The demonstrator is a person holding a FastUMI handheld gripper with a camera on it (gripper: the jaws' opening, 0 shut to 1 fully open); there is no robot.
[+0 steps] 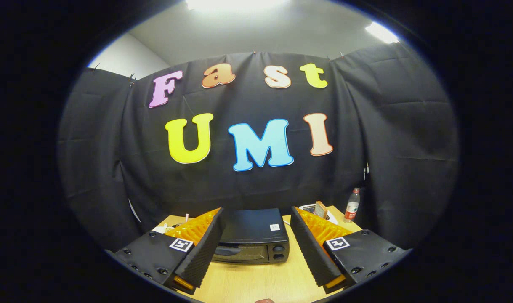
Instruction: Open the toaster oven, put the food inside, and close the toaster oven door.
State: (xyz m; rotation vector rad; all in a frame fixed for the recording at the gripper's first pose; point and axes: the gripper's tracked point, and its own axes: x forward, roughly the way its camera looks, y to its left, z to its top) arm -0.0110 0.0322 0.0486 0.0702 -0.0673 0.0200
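The pale wooden tabletop (256, 282) carries everything here, and the biggest thing on it is the black box-shaped toaster oven (253, 235), standing just ahead of my gripper (256, 248) and seen through the gap between its two fingers. Its glass door (235, 252) stands upright and shut against the front, with two round knobs (278, 251) beside it. That fits either a door yet to be opened or one closed again with food inside; I cannot see through the glass to tell which. My fingers are spread wide and hold nothing.

If the door is the thing to work, I judge it best to come in low and square to the front and catch the handle along the door's upper edge, keeping off the knobs.

Beyond the finger on my right, past the oven's far corner, a white plate (330, 215) holds a brown slice that looks like bread (321, 209), so some food lies outside the oven. Near it stands a clear plastic bottle with a red label (352, 206), upright and easy to tip on a wide swing. Past the other finger lie small pale things (163, 229) that I cannot make out.
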